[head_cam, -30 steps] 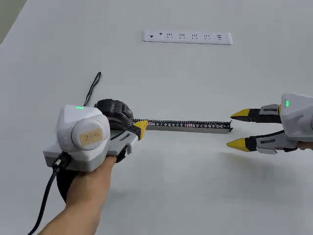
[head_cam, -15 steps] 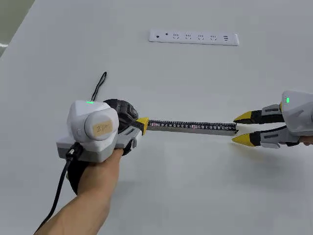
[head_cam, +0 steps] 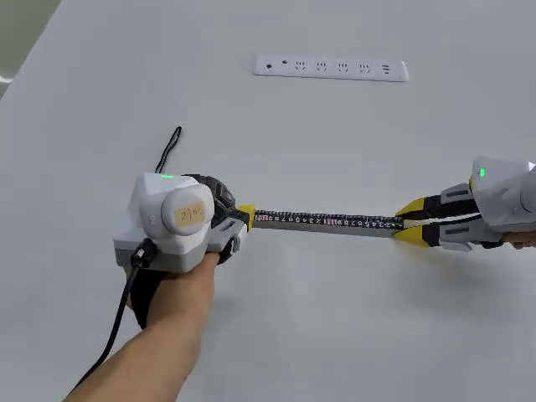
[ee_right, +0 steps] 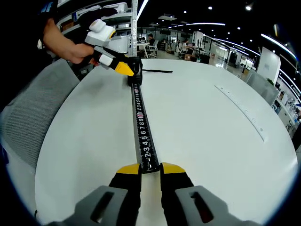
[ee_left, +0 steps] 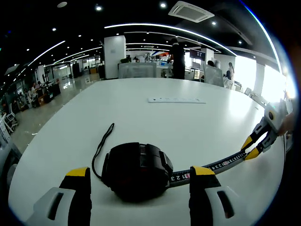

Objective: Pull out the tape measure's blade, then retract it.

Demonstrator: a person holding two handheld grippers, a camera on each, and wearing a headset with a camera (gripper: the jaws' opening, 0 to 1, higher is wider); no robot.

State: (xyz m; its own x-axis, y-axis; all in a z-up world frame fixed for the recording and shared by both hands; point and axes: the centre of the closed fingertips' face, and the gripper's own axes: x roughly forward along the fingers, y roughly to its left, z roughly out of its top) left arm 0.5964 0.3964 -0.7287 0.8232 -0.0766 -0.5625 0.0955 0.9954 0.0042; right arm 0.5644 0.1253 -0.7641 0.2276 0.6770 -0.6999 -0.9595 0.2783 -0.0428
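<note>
The blade (head_cam: 327,221) lies stretched low across the middle of the desk (head_cam: 352,327), a thin bar running from the left gripper (ee_left: 139,171) to the right gripper (head_cam: 409,221). On its near side the desk is bare. Beyond it there is open room up to the power strip (head_cam: 332,67). A black strap (head_cam: 170,149) trails at the far left, and a cable (head_cam: 117,322) hangs at the near left.

Black round tape-measure case (ee_left: 136,169) sits flat on the white desk (head_cam: 276,335), thin black strap (head_cam: 167,151) trailing off behind it. Its dark, white-numbered blade (head_cam: 327,221) is out, stretched straight along the desk.
</note>
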